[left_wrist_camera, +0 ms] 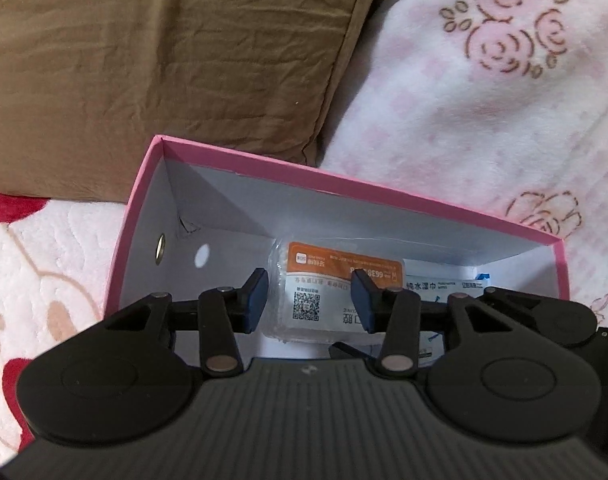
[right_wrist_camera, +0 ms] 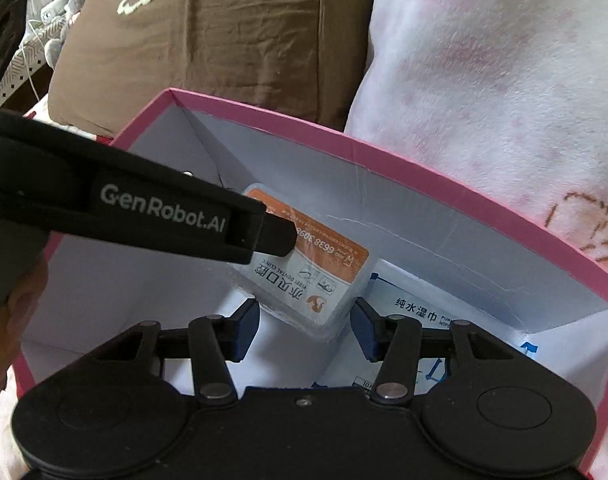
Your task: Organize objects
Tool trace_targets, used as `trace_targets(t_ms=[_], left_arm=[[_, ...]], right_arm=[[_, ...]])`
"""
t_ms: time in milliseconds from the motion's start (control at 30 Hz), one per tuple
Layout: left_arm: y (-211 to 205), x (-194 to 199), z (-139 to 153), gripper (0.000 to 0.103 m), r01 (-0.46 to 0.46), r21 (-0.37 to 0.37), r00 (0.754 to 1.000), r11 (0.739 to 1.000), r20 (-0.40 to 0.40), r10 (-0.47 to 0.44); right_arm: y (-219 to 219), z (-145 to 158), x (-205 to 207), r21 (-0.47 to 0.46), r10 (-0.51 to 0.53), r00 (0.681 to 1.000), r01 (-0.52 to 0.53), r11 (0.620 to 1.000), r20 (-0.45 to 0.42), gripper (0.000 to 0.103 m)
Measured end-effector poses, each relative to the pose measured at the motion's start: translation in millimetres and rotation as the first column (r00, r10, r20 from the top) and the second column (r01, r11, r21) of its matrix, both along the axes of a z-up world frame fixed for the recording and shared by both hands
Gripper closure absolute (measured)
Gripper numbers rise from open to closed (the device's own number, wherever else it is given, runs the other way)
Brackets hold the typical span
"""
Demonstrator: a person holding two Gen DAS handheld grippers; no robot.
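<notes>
Left wrist view: the left tool (left_wrist_camera: 311,298) hangs open inside the pink box (left_wrist_camera: 344,184), its pads either side of the dental floss box (left_wrist_camera: 328,300), not touching it. Right wrist view: the right tool (right_wrist_camera: 306,330) gapes open, empty, over the same floss box (right_wrist_camera: 304,272), beside a wet wipes pack (right_wrist_camera: 416,312).

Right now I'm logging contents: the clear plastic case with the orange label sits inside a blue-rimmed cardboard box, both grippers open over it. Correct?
Not quite: the cardboard box has a pink rim, as the right wrist view shows. The clear plastic case with the orange label is inside it, with left gripper and right gripper open.
</notes>
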State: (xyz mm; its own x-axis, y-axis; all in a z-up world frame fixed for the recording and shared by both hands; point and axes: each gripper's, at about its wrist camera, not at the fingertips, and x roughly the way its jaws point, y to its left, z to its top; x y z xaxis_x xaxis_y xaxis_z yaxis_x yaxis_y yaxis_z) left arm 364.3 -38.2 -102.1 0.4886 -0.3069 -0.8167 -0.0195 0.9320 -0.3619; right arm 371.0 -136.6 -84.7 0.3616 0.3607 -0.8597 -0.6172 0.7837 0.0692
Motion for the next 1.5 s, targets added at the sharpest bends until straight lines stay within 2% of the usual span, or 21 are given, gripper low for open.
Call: trace_targets(t_ms=[100, 200, 433, 533, 800, 933, 1033, 1200, 1267, 1300, 1400, 1433, 1500], left_arm=[[-1, 2, -5, 0.065, 0.010, -0.008, 1.000, 1.000, -0.014, -0.010], [-3, 1, -8, 0.065, -0.007, 0.009, 1.000, 1.000, -0.002, 0.007], [-2, -3, -14, 0.067, -0.050, 0.021, 0.998, 0.999, -0.029, 0.051], [-7, -6, -14, 0.067, -0.049, 0.048, 0.999, 0.998, -0.019, 0.049], [-8, -11, -19, 0.067, -0.080, 0.039, 0.997, 0.996, 0.006, 0.079], [-13, -20, -17, 0.067, -0.060, 0.046, 0.998, 0.997, 0.002, 0.060], [-9, -30, -10, 0.067, -0.051, 0.022, 0.999, 0.998, 0.004, 0.051], [-9, -43, 14, 0.067, 0.022, 0.026, 1.000, 0.999, -0.006, -0.022], [-9, -53, 24, 0.067, 0.049, 0.011, 0.999, 0.999, -0.020, -0.049], [-8, -58, 28, 0.067, 0.063, 0.003, 0.998, 0.998, -0.024, -0.063], [0, -84, 45, 0.067, 0.095, -0.005, 0.995, 0.995, -0.023, -0.095], [8, -71, 51, 0.066, 0.102, -0.006, 0.995, 0.995, -0.018, -0.102], [9, -77, 59, 0.065, 0.113, -0.008, 0.994, 0.994, -0.006, -0.113]], right_arm=[[2, -4, 5, -0.008, -0.010, 1.000, 0.009, 1.000, -0.018, 0.048], [3, -11, 11, -0.029, -0.061, 0.996, 0.060, 0.998, -0.063, 0.048], [16, -13, 8, -0.065, -0.055, 0.998, 0.053, 0.996, -0.032, 0.052], [17, -14, 4, -0.073, -0.046, 0.999, 0.045, 0.996, -0.013, 0.057], [19, -17, 4, -0.089, -0.029, 1.000, 0.029, 0.996, 0.007, 0.062], [16, -8, -12, -0.128, 0.031, 0.998, -0.023, 0.991, 0.056, 0.057], [4, 7, -30, -0.106, 0.055, 0.995, -0.045, 0.993, 0.089, 0.053], [-21, 28, -55, -0.024, 0.024, 0.993, -0.021, 0.999, 0.115, 0.052], [-32, 37, -67, 0.009, 0.014, 0.992, -0.016, 1.000, 0.128, 0.052], [-23, 41, -61, 0.022, 0.012, 0.991, -0.015, 1.000, 0.135, 0.052], [-47, 55, -86, 0.046, 0.018, 0.987, -0.026, 0.999, 0.158, 0.051], [-58, 58, -93, 0.054, 0.019, 0.986, -0.029, 0.998, 0.167, 0.050], [-61, 64, -99, 0.066, 0.020, 0.983, -0.033, 0.997, 0.180, 0.049]])
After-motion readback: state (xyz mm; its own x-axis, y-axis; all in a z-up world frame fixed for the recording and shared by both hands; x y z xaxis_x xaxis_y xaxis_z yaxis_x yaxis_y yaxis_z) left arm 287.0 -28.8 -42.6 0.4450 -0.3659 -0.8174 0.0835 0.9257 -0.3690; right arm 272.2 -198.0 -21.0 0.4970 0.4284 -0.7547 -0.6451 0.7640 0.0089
